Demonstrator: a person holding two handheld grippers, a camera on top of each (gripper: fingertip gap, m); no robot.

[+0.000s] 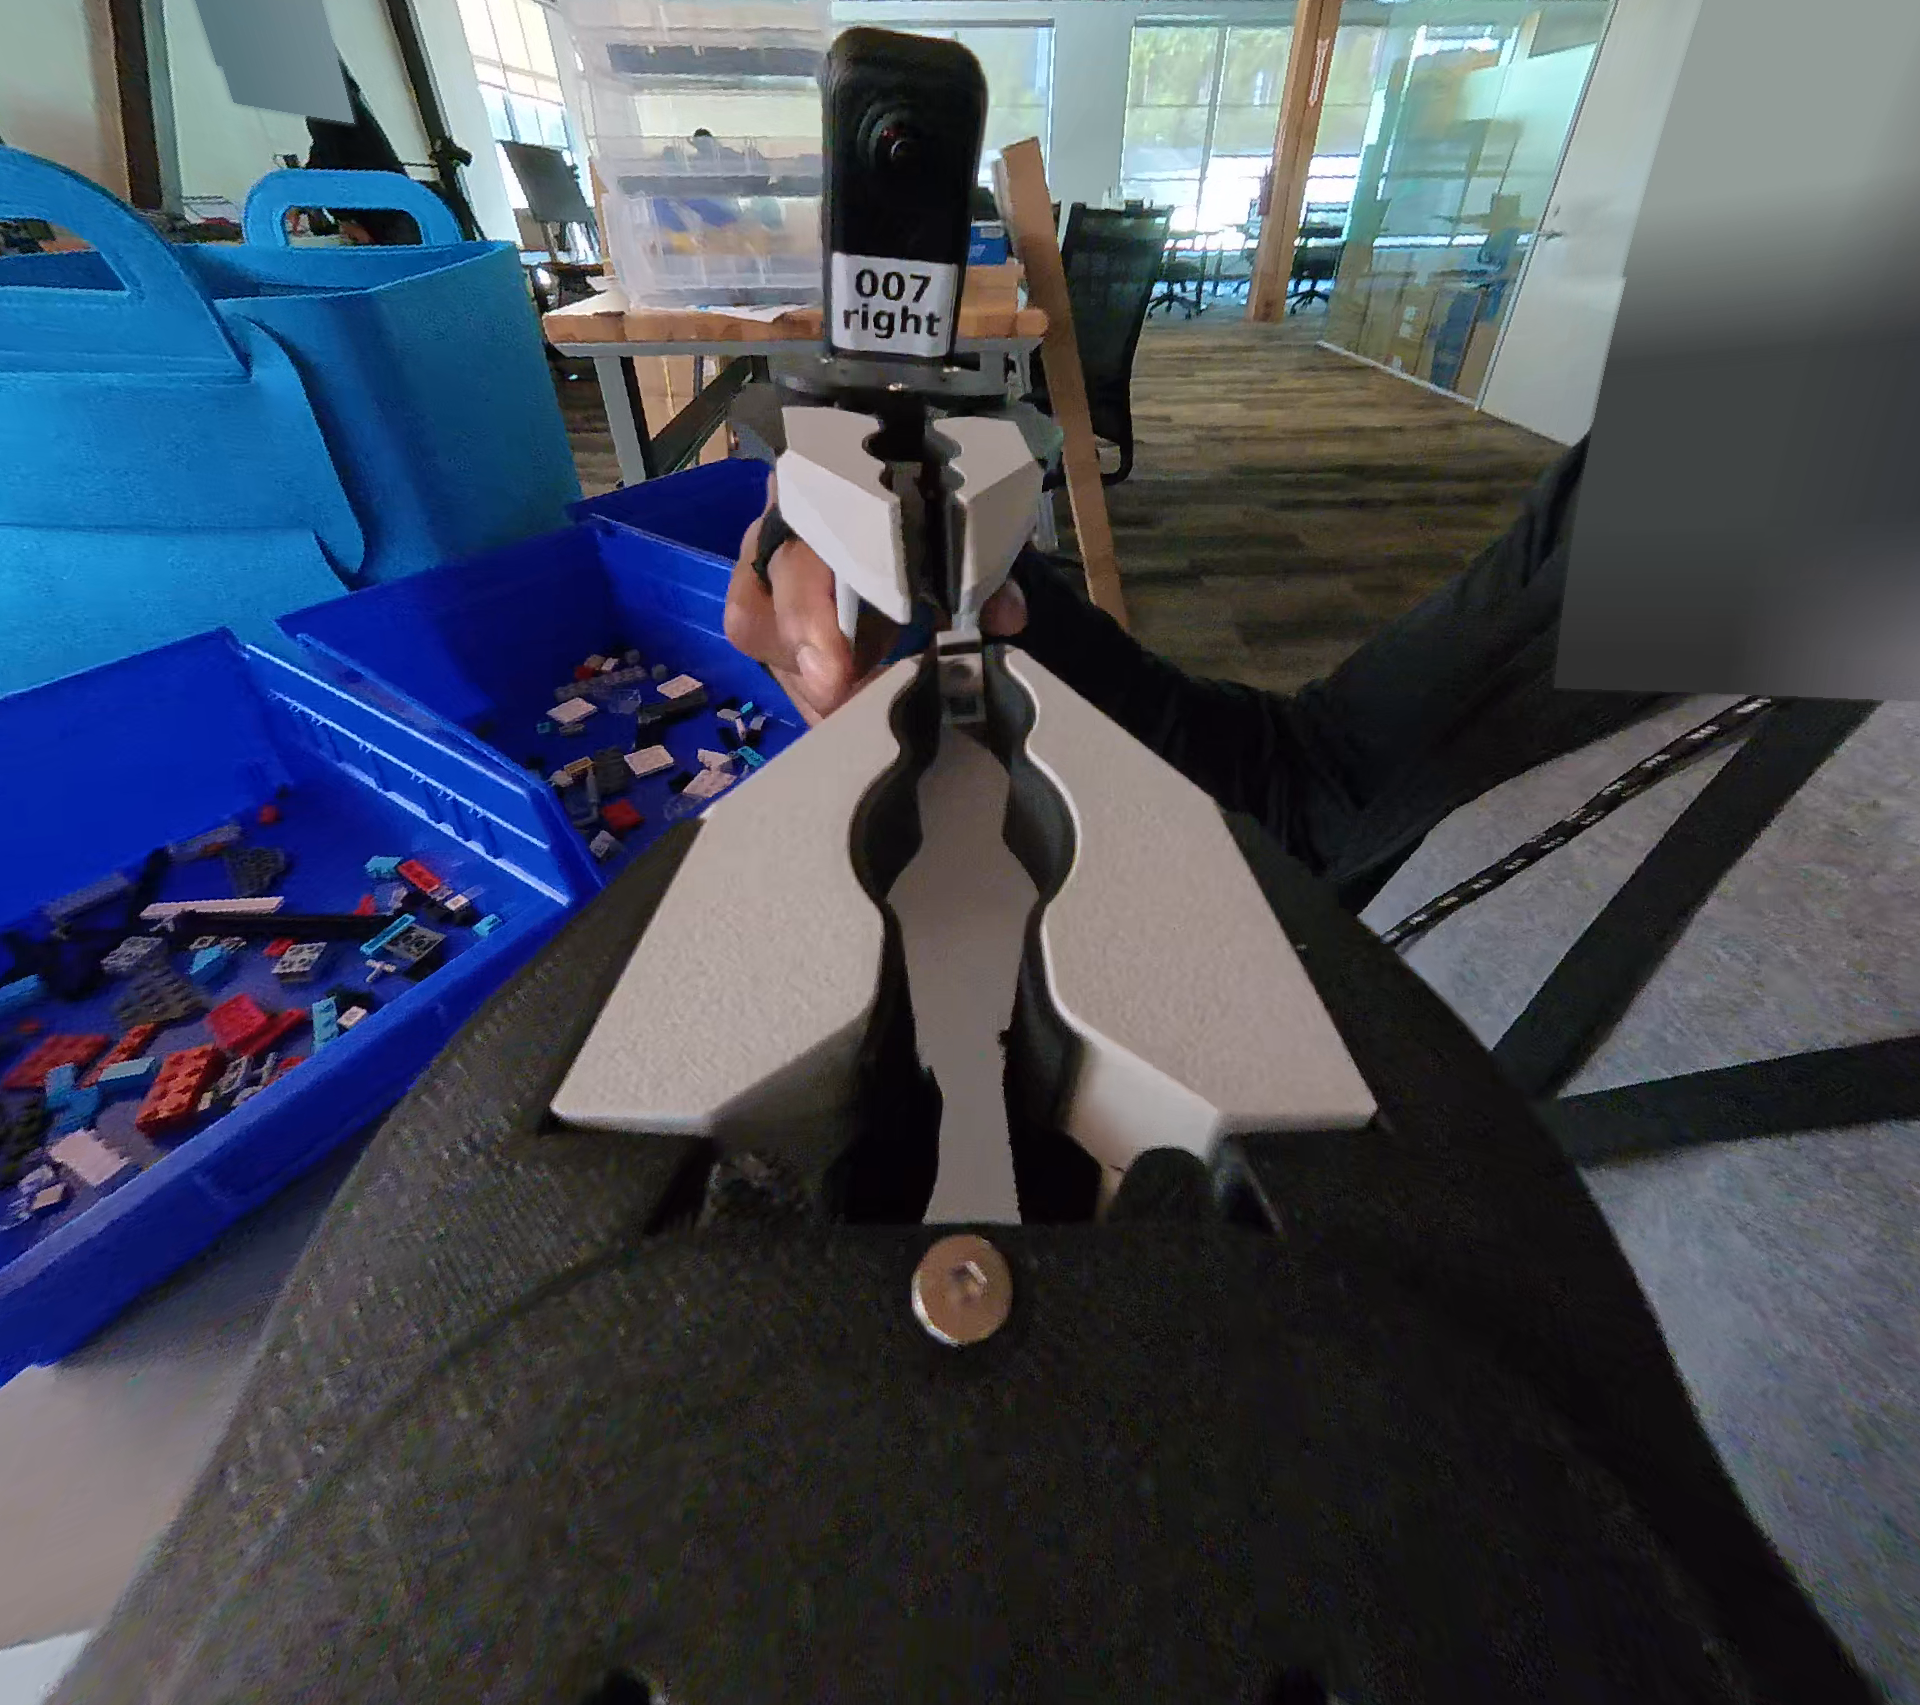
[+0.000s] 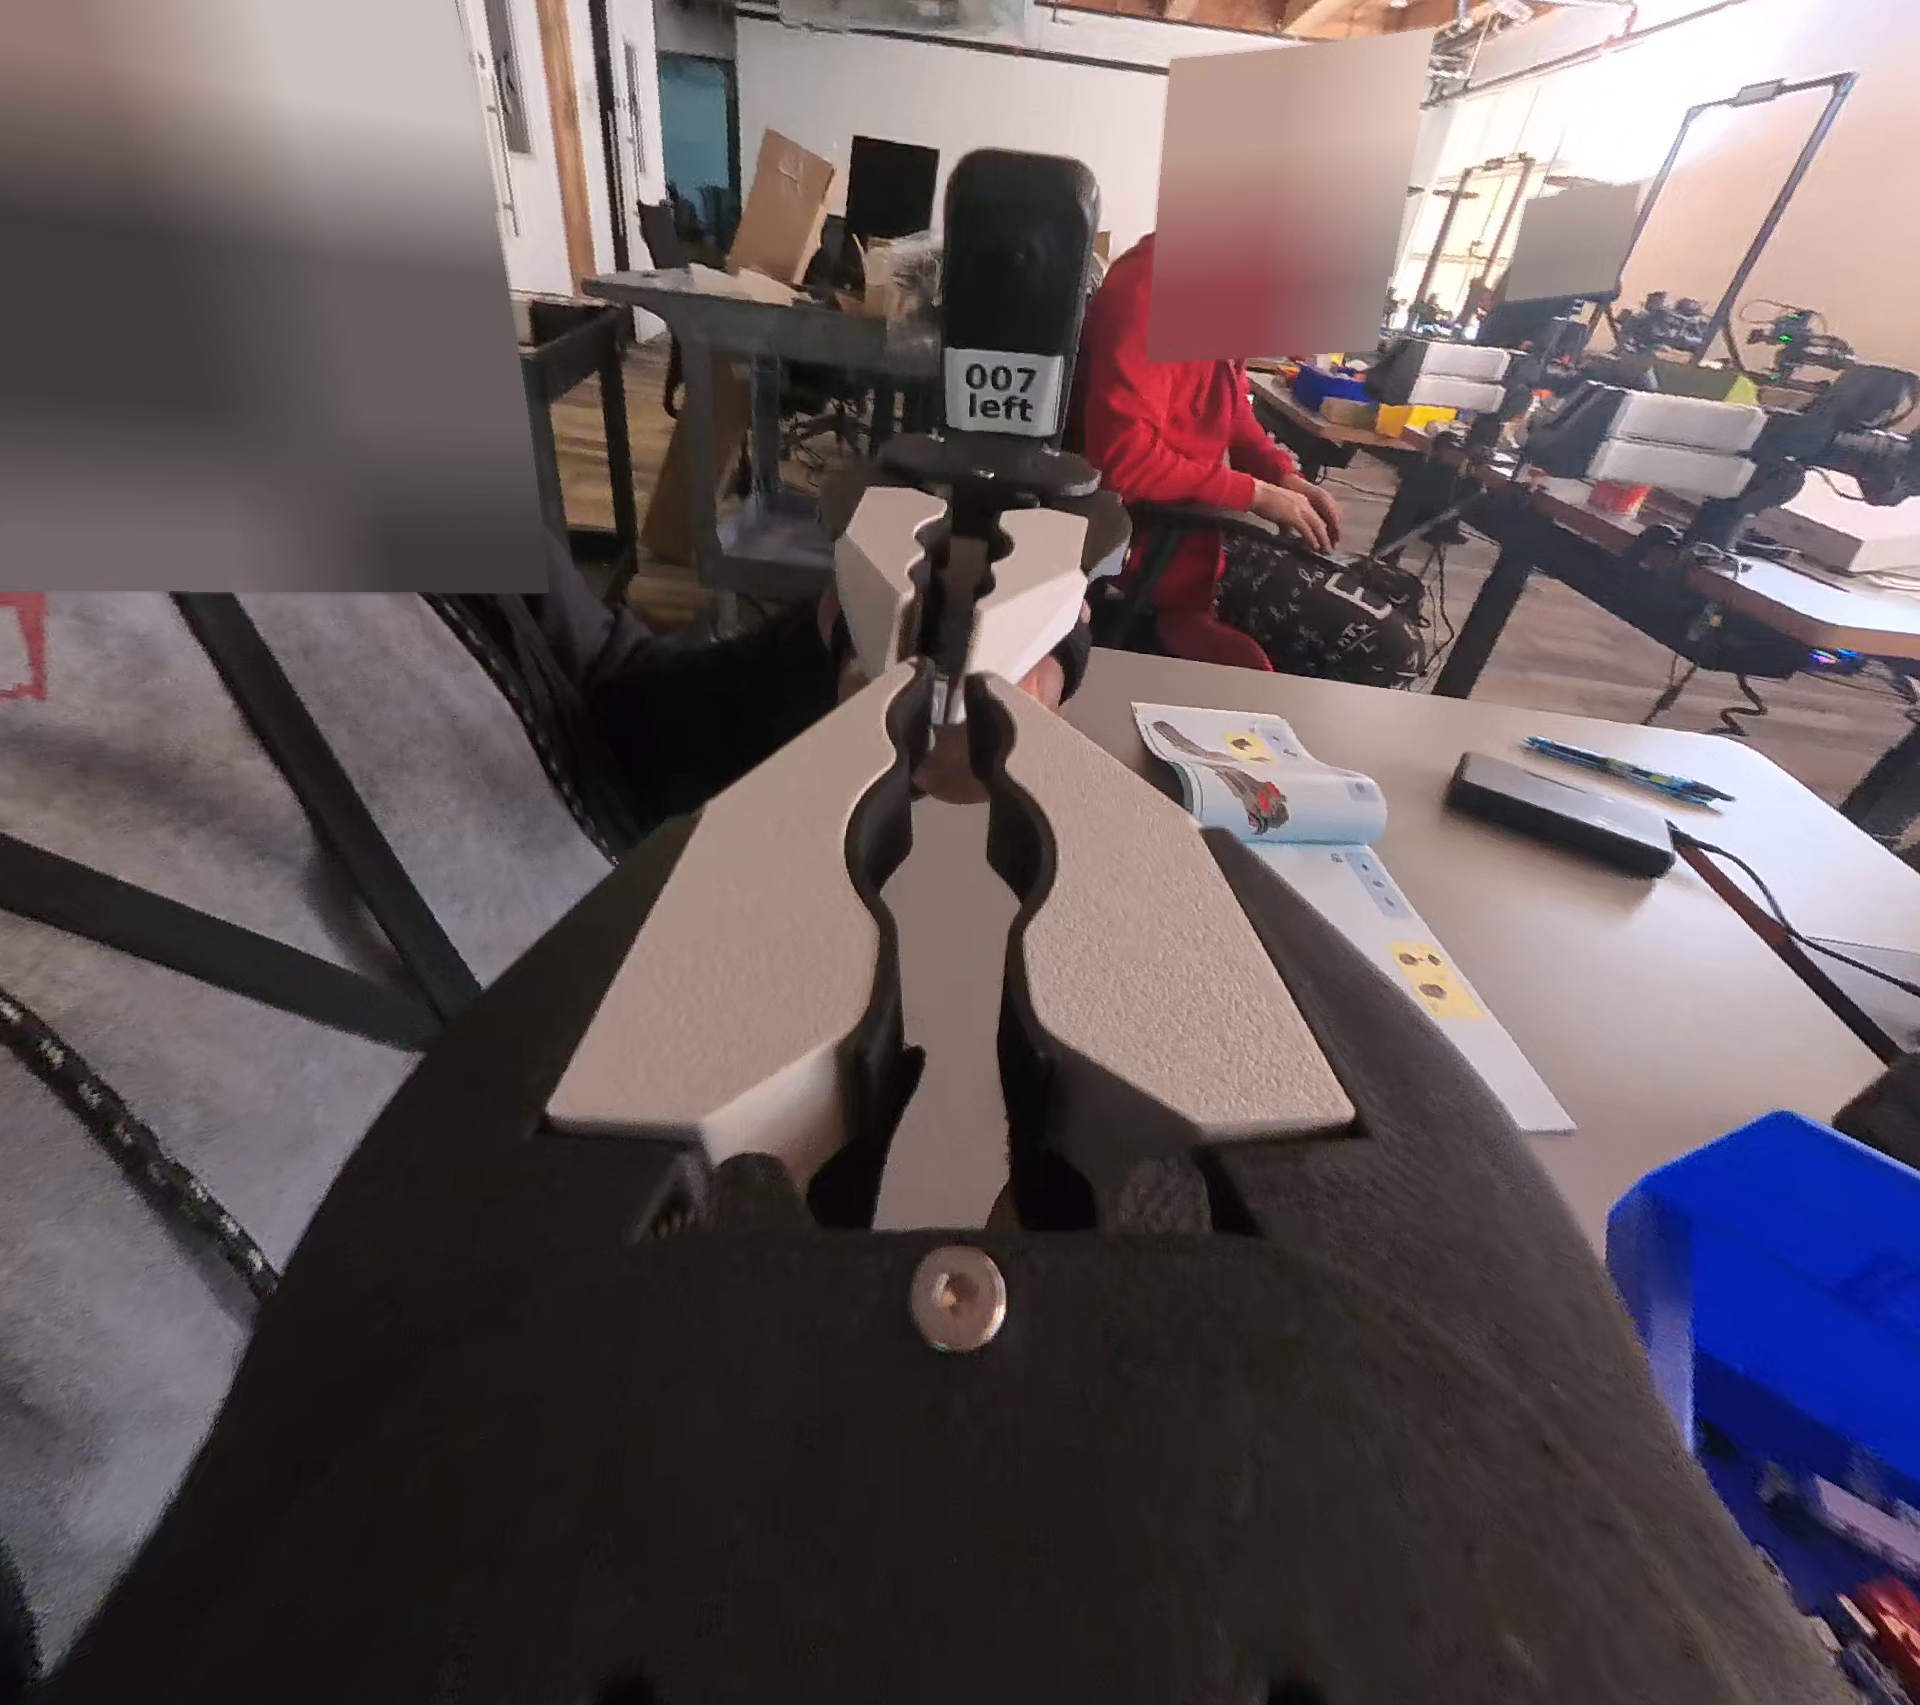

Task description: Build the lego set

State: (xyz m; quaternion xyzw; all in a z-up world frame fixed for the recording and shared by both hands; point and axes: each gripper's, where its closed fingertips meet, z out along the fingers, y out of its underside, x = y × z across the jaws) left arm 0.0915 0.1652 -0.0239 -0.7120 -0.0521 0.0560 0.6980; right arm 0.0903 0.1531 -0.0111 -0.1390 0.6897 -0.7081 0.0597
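Observation:
My two grippers face each other tip to tip in the air above the table. In the left wrist view, my left gripper [image 1: 961,681] is shut on a small grey lego piece [image 1: 962,705]. The right gripper [image 1: 940,611], held by a hand, touches that piece from the far side. In the right wrist view, my right gripper [image 2: 943,691] is shut on a small pale lego piece [image 2: 943,708], with the left gripper [image 2: 961,616] right behind it. I cannot tell whether it is one piece or two joined.
Two blue bins [image 1: 468,824] with several loose lego pieces [image 1: 239,1032] stand at the left, blue felt bags [image 1: 156,460] behind them. On the grey table [image 2: 1662,980] lie an open instruction booklet [image 2: 1278,788], a black box [image 2: 1558,808] and pens [image 2: 1621,772]. Another blue bin [image 2: 1787,1292] is at the lower right.

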